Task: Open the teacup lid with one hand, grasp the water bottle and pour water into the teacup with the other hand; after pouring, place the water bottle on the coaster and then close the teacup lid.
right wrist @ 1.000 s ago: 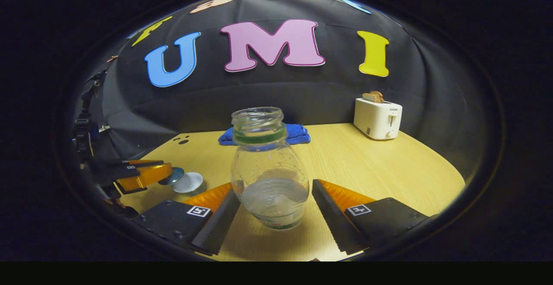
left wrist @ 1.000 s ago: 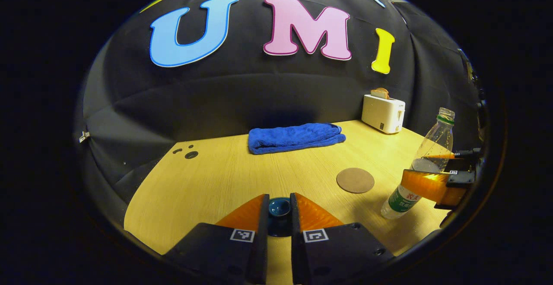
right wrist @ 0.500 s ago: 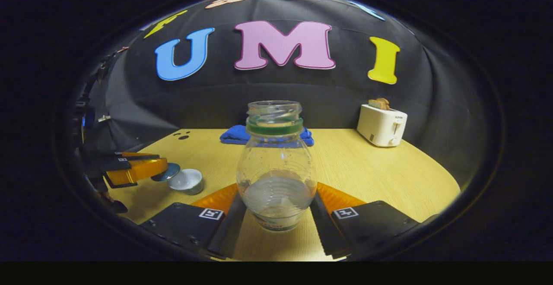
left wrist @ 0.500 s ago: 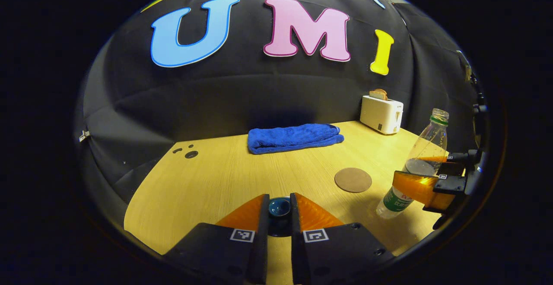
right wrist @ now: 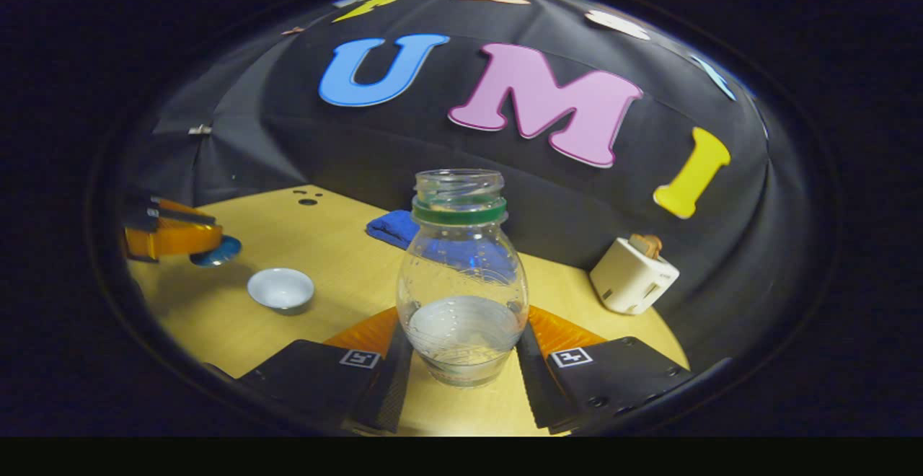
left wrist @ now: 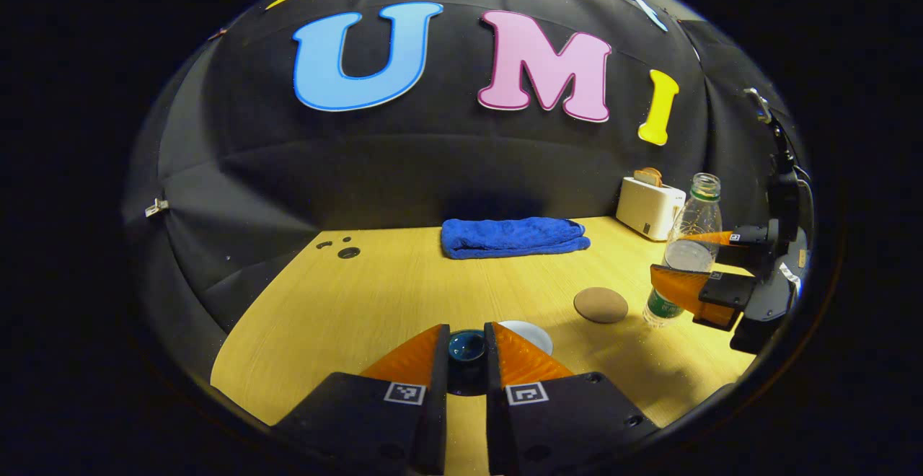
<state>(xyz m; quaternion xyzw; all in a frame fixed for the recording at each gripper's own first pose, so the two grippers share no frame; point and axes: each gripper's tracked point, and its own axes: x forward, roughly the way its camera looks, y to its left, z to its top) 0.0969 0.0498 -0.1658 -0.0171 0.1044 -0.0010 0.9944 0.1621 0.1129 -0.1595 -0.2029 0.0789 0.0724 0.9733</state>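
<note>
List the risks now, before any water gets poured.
1. The uncapped clear plastic water bottle, clamped in the right gripper, could spill before it is over the small white teacup, which stands off to its side.
2. The left gripper pinches only the dark blue lid's knob; it could slip.

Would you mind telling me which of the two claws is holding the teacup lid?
The left claw, the one pinching the dark blue lid above the open white teacup. The right claw instead grips the uncapped water bottle.
</note>
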